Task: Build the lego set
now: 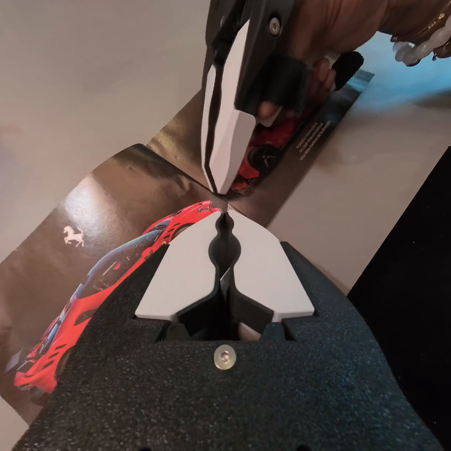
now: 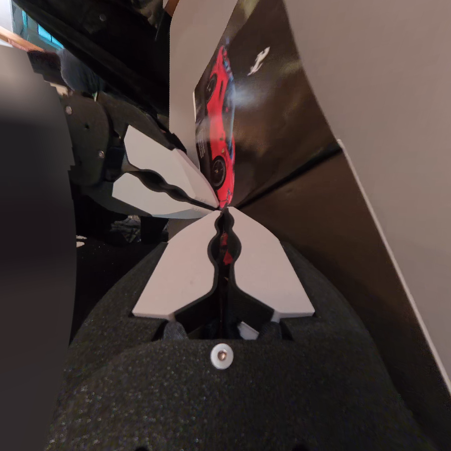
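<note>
**Two closed grippers meet at the fold of a car booklet**

Black grainy housing fills the lower part of both wrist views, and from it the white fingers run forward to the booklet [image 1: 117, 195], a glossy dark spread printed with a red sports car and a small white horse emblem. It lies open on a pale, matt tabletop [image 1: 73, 73], and its centre fold [image 1: 170, 168] is the landmark for everything else.

At the near end of that fold the left gripper [image 1: 225, 212] has its fingers drawn together, the tips meeting at the paper edge; whether a page is pinched between them cannot be told. Just beyond the fold, the right gripper [image 1: 218, 191] comes down steeply from above, a hand [image 1: 324, 44] wrapped round its handle with a beaded bracelet [image 1: 419, 48] at the wrist. Its fingers are closed on the booklet's edge (in its own view a strip of red-printed page shows in the slot between the pads [image 2: 225, 249]).

From the right wrist view the left-hand page curls upward from the fold, while the other page lies flat and dark.

Right of the booklet the tabletop ends, and past its edge lies black flooring [image 1: 415, 244]. Beyond the far page a blue-lit patch [image 1: 390, 63] glows on the surface. Nothing stands between the two grippers but the fold itself.
</note>
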### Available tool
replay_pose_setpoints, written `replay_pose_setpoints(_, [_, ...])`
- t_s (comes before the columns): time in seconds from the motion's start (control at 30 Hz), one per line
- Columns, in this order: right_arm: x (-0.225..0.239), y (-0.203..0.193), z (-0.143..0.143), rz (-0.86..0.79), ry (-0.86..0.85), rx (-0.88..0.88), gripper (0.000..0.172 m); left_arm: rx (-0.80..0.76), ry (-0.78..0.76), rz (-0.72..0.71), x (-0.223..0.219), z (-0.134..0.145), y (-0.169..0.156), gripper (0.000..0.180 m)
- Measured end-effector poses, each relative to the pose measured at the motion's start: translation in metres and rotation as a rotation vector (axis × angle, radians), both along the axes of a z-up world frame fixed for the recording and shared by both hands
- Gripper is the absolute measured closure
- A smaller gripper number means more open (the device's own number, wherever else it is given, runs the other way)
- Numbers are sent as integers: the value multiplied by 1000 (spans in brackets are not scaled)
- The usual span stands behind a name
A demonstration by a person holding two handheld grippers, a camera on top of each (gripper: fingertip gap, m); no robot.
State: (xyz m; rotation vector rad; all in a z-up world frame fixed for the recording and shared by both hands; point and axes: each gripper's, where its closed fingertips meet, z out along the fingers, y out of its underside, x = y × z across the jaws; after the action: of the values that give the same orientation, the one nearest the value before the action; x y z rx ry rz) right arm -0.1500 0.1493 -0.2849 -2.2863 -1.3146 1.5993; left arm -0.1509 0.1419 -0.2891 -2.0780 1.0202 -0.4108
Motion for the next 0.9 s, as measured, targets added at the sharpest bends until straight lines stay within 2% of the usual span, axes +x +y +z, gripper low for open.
replay_pose_setpoints(0.03, [-1, -4, -1, 26, -12, 5, 171, 2, 3, 1, 0, 0, 0, 180])
replay_pose_setpoints(0.23, [-6, 0, -1, 5, -22, -21, 171, 26, 23, 8, -1, 0, -1, 180])
replay_pose_setpoints(0.57, [-9, 56, -3, -202, -27, 50, 172, 33, 41, 3, -2, -1, -2, 180])
replay_pose_setpoints(0.73, [0, 97, -9, -360, -105, 191, 172, 36, 43, 3, -2, -1, -2, 180])
replay_pose_setpoints(0.8, [-3, 98, 4, -381, -23, 201, 172, 31, 37, 4, -2, -1, -2, 180])
replay_pose_setpoints(0.9, [-9, 68, 31, -323, 117, 96, 172, -9, 1, -5, -4, 3, -2, 180])
